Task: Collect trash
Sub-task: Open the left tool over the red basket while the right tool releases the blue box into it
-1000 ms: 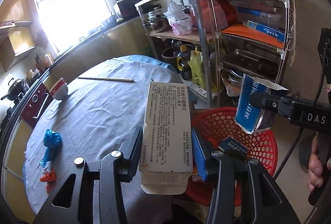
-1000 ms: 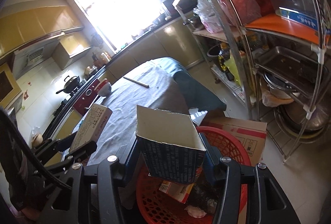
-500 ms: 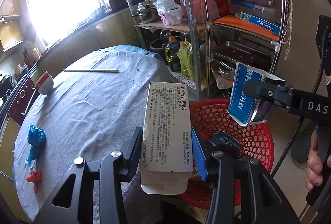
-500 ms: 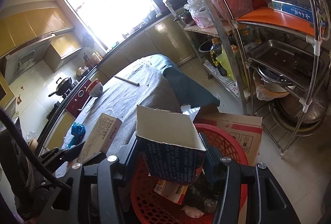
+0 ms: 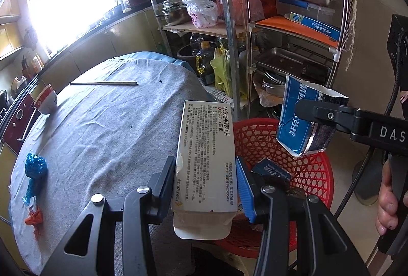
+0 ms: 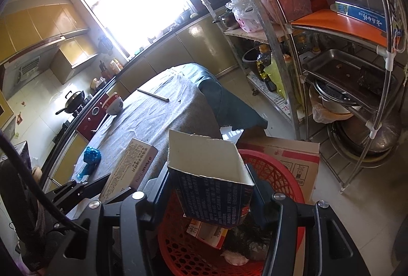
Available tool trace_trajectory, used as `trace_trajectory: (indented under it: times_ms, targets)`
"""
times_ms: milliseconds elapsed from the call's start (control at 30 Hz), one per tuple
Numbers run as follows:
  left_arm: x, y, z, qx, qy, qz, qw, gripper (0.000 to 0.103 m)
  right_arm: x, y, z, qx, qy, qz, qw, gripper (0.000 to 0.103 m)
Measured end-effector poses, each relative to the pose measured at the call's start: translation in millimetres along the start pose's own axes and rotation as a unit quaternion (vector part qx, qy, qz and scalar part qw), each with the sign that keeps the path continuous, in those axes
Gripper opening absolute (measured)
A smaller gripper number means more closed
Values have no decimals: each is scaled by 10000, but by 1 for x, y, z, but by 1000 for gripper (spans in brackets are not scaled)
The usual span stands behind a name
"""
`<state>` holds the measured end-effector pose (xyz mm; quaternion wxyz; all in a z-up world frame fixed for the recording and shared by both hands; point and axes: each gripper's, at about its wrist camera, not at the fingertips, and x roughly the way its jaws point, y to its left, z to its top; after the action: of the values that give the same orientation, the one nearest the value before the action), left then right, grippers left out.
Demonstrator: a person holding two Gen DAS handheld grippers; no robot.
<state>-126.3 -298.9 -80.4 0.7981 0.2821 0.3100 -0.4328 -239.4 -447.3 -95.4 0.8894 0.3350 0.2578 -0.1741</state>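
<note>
Already some trash in red basket [image 6: 278,169] beneath jaws; left gripper [image 5: 206,179] clamps white box [image 5: 206,148], right gripper [image 6: 211,189] blue carton [image 6: 211,189]; blue wrapper [image 5: 35,169] left on desk [image 5: 107,123].

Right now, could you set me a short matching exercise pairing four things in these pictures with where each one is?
Things:
1. white medicine box
2. blue carton
3. bowl
4. red basket

Places:
A. on the floor beside the table
B. between the right gripper's jaws, above the basket
C. between the left gripper's jaws
D. on the grey tablecloth, far side

Pairs: 1-C, 2-B, 3-D, 4-A
</note>
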Motion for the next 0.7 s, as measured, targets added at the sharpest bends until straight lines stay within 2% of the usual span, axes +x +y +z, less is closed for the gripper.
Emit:
trace_trajectory:
  times_ms: [700]
  targets:
    - [12, -7, 0, 99, 122, -155, 9998, 47, -7, -4, 0, -14, 20, -151, 9999, 59]
